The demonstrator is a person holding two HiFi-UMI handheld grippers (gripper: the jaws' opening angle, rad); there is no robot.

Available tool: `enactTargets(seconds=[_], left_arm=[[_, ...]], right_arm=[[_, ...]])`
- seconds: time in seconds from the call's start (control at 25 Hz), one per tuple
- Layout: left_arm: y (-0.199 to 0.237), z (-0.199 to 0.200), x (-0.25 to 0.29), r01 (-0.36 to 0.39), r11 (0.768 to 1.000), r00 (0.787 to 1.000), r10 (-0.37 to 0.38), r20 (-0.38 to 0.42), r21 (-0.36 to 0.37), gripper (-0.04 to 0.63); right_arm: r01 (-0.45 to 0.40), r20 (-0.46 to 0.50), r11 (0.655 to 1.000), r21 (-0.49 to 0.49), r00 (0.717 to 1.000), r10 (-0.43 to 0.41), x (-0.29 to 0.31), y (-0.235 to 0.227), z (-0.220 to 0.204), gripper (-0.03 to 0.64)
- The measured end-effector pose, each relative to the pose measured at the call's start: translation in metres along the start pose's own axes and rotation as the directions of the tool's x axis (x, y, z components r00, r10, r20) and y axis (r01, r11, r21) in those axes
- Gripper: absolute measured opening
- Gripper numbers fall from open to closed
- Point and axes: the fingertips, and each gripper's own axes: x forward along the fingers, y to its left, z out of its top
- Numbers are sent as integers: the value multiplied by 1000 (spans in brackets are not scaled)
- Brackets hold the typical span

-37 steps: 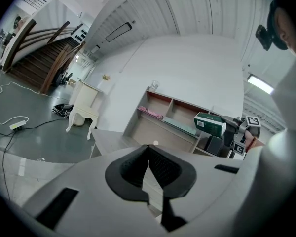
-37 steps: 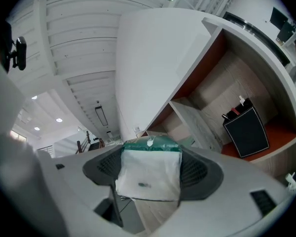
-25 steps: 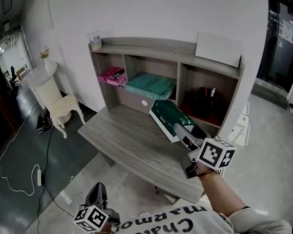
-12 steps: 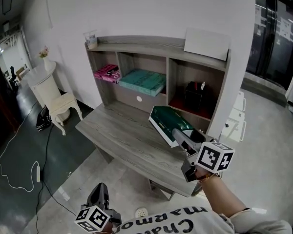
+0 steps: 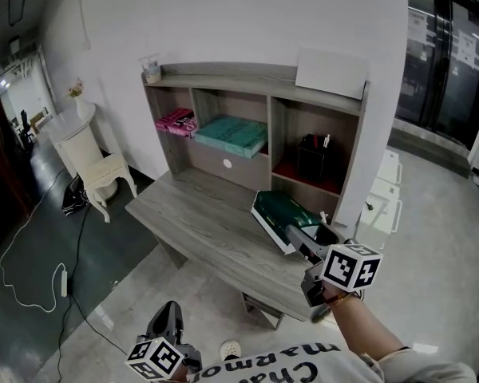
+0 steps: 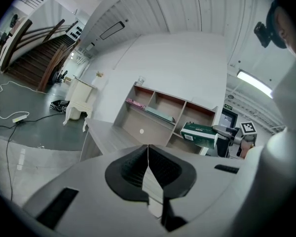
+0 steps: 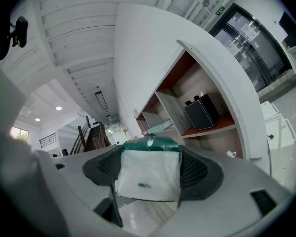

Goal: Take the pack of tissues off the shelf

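Note:
My right gripper (image 5: 302,238) is shut on the green and white pack of tissues (image 5: 278,212), which hangs tilted just above the right part of the grey desk (image 5: 193,222), out in front of the shelf unit (image 5: 281,88). In the right gripper view the pack (image 7: 149,172) fills the gap between the two black pads of the right gripper (image 7: 150,168). My left gripper (image 5: 169,316) hangs low, below the desk's front edge, jaws together and empty. The left gripper view shows the left gripper (image 6: 148,154) with its pads meeting, and the pack (image 6: 199,134) far off.
On the shelf lie a pink pack (image 5: 176,121) and a teal box (image 5: 235,134); a black holder (image 5: 310,156) stands in the right bay. A white board (image 5: 329,73) and a cup (image 5: 151,69) sit on top. A white chair (image 5: 92,159) and a floor cable (image 5: 30,271) are at left.
The right gripper has carried the pack down and away from the shelf, closer to the desk's top. The left gripper stays low near the bottom edge.

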Motion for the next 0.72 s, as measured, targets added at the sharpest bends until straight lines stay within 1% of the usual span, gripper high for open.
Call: enactTargets(seconds=[0.16,0.28,0.72], left_arm=[[-6,4,2,14,1000,1000,-14,8,1,18],[-9,3,5,26,1000,1000,-26,4,0,18],[-34,-21,25,95,995,993,-93,-70,24,18]], right_arm=[[31,-45,999,-29,998,-32,-3,-9,-13,354],[50,-73,998,-30,996,-52,-5,-15,-25,354],[90,-155,996,-20,984,-92,-17,-28,-61,356]])
